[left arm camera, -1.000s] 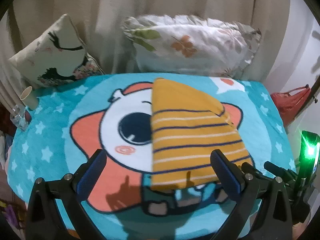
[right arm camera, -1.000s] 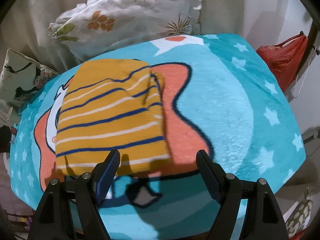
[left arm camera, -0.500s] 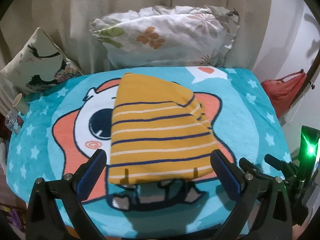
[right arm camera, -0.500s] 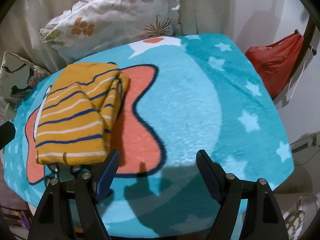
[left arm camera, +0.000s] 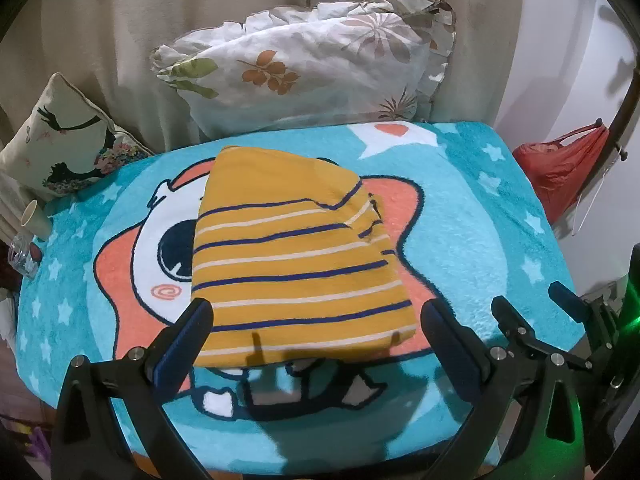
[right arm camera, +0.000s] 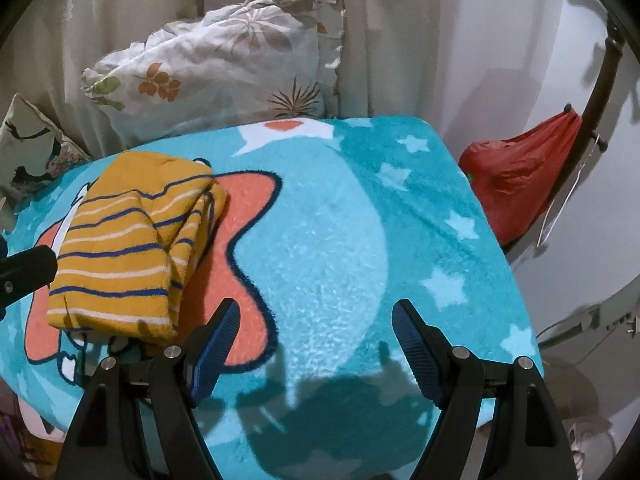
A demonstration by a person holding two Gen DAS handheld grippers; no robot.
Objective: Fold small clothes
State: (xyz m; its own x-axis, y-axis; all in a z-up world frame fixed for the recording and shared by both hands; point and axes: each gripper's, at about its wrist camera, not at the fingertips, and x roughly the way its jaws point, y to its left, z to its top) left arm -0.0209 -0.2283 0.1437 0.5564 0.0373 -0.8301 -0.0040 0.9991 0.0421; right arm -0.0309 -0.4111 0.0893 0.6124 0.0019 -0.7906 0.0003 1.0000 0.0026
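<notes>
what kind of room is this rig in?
Likely a home bedroom or living corner: a floral pillow against curtains, a cartoon fleece blanket as the work surface, a folded striped garment on it.

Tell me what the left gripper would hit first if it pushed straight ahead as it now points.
Probably the folded striped garment: the open left gripper frames its near edge. Depth is unclear, so it might instead pass just over it.

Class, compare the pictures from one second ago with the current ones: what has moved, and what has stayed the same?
The right claw swung right, away from the folded yellow striped garment, now at that view's left. The left claw shifted, centring it. Nothing was gripped or released: both claws are open, and the garment lies folded on the blanket.
</notes>
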